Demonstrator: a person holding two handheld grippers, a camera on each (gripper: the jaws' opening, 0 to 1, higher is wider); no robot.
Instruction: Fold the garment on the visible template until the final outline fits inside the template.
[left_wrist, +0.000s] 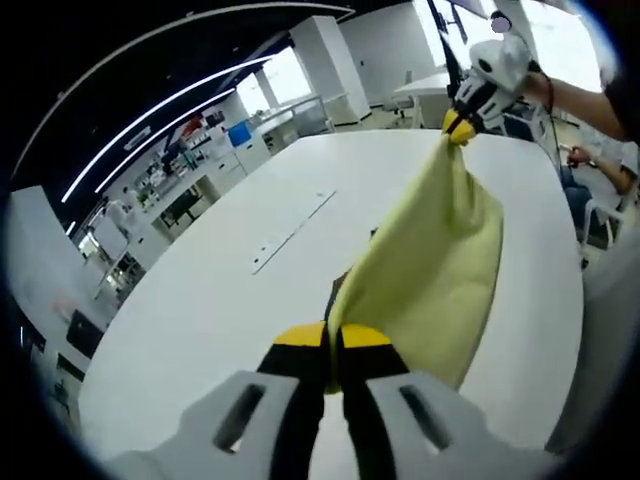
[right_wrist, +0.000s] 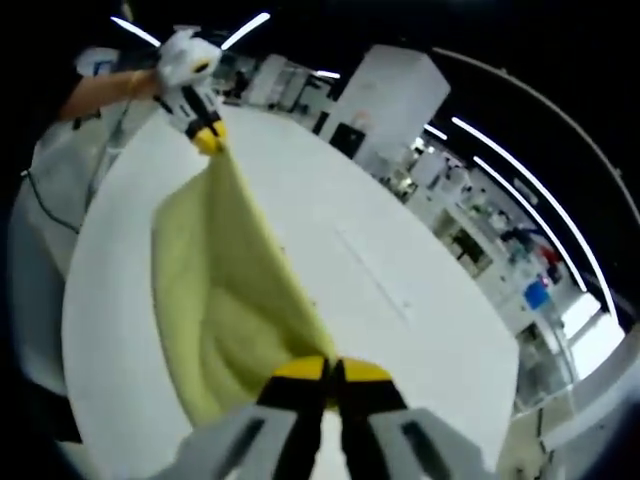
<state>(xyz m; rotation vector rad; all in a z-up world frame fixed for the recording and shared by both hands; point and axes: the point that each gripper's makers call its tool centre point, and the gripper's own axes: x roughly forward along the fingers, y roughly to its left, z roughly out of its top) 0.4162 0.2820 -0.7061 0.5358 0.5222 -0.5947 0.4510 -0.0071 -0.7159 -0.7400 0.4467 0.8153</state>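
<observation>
A pale yellow garment (left_wrist: 440, 260) hangs stretched in the air above the white table (left_wrist: 230, 290), held by two corners. My left gripper (left_wrist: 332, 340) is shut on its near corner, yellow tips pressed together. The right gripper (left_wrist: 459, 125) pinches the far corner at the upper right of the left gripper view. In the right gripper view the same yellow garment (right_wrist: 215, 300) sags between my right gripper (right_wrist: 333, 375), shut on its near corner, and the left gripper (right_wrist: 208, 138), shut on the far corner. A dark line shows on the table under the cloth; I cannot tell if it is the template.
A long narrow slot (left_wrist: 292, 232) runs along the middle of the white table (right_wrist: 400, 250). A person's arm (left_wrist: 580, 95) holds the far gripper. Chairs and another seated person (left_wrist: 600, 180) are beyond the table's right edge. Shelves and desks (left_wrist: 180, 170) line the far wall.
</observation>
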